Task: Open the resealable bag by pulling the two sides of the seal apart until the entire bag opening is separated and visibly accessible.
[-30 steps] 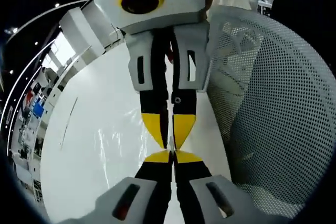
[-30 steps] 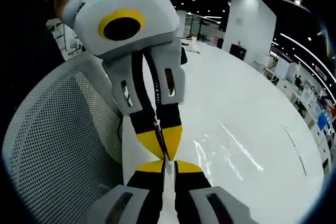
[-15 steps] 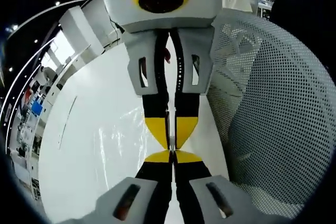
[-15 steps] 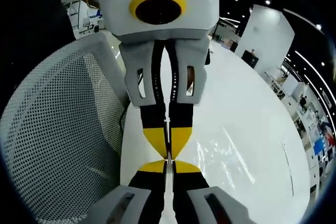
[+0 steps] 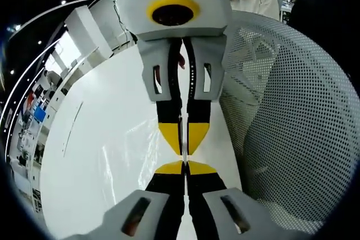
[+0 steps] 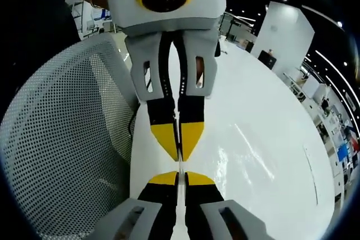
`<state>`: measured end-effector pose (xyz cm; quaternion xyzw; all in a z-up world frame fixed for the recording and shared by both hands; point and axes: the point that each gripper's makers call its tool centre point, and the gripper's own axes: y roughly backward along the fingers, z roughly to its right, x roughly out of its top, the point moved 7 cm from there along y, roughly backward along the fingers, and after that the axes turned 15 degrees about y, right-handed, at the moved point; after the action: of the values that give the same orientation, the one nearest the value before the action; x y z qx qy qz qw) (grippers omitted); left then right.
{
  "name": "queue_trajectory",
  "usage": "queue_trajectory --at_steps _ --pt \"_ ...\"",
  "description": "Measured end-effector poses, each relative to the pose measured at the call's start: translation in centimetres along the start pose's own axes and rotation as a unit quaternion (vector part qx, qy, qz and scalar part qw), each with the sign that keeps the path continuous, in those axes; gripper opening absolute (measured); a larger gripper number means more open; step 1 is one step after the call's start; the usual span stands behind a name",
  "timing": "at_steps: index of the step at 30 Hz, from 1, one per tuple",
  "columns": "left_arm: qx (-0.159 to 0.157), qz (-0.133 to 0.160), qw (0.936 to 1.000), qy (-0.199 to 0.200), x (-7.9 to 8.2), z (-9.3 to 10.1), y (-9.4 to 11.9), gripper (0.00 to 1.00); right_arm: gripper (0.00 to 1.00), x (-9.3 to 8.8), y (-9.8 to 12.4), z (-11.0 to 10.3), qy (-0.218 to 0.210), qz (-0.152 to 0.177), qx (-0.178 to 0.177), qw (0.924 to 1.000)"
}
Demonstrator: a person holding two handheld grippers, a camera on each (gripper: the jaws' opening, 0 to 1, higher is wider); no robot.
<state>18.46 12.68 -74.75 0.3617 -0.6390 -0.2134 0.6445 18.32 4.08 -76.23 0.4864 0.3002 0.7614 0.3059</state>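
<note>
Since half a second ago the two grippers have drawn slightly apart, tip to tip. Left gripper (image 5: 183, 165) and right gripper (image 6: 180, 175) each have jaws pressed together on a side of the clear bag (image 5: 126, 150), which hangs over the white table (image 5: 84, 155) (a mesh chair (image 5: 292, 116) stands beside). Pull evenly outward, keeping both pinches just behind the seal, so neither lip slips.

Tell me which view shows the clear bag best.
Left gripper view: the clear bag shows creases and glare on the white table, beside the closed grippers. The right gripper view shows its glossy film more faintly.
</note>
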Motion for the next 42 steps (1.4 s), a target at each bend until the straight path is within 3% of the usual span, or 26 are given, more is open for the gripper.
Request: queue_trajectory --at_steps 4,13,21,25,32,42 --pt "0.008 0.007 0.9999 0.001 0.0 -0.1 0.2 0.00 0.00 0.0 0.0 0.1 -0.012 -0.002 -0.004 0.9999" --pt "0.006 0.017 0.9998 0.013 0.2 0.3 0.1 0.04 0.00 0.5 -0.3 0.0 0.025 -0.017 0.008 0.9995" --pt "0.006 0.006 1.0000 0.000 0.3 0.4 -0.2 0.00 0.00 0.8 -0.2 0.1 0.030 -0.015 0.008 0.9994" --pt "0.000 0.009 0.9994 -0.032 0.3 0.6 -0.1 0.00 0.00 0.7 -0.1 0.0 0.021 -0.010 0.008 0.9997" --pt "-0.003 0.012 0.9999 -0.010 0.4 0.4 0.1 0.00 0.00 0.5 0.0 -0.1 0.008 -0.004 0.003 1.0000" --pt "0.005 0.019 0.9998 -0.008 0.5 0.3 0.5 0.00 0.00 -0.6 0.5 -0.2 -0.008 -0.010 -0.001 0.9999"
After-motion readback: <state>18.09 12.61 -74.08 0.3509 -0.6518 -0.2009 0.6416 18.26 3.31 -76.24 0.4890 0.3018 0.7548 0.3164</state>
